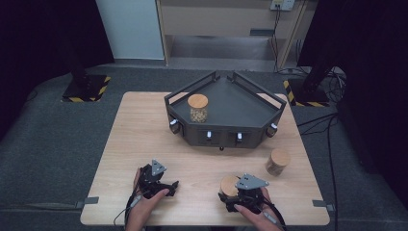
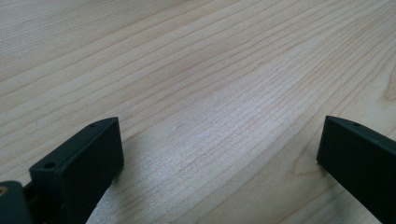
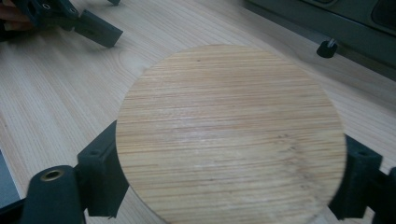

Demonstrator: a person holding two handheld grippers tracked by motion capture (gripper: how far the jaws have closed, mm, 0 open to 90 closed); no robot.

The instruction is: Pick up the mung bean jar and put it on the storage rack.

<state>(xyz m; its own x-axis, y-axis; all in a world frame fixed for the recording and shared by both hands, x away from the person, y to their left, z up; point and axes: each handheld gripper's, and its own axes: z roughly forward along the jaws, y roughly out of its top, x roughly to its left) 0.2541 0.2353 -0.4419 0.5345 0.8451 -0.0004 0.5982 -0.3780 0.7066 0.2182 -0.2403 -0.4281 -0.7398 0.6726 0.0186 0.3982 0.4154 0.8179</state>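
The right tool (image 3: pixel 229 186) sat on the worktop's (image 1: pixel 144 139) near edge, its jaws closed against both sides of the wooden-lidded jar (image 3: pixel 229 135) directly below its camera. The left tool (image 2: pixel 219 158) gaped wide, empty, well apart.

Pale striped wooden lid (image 3: pixel 229 135), black tray (image 1: pixel 226 103)

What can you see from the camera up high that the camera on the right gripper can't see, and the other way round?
High view alone: a jar on the dark tray, a second jar on the table to the right, and the person's hands. Right gripper view alone: the grain of a round wooden lid up close, a black jaw at each side of it. Both share: that lidded jar at the right gripper, the left gripper, the tray's front and the wooden tabletop.
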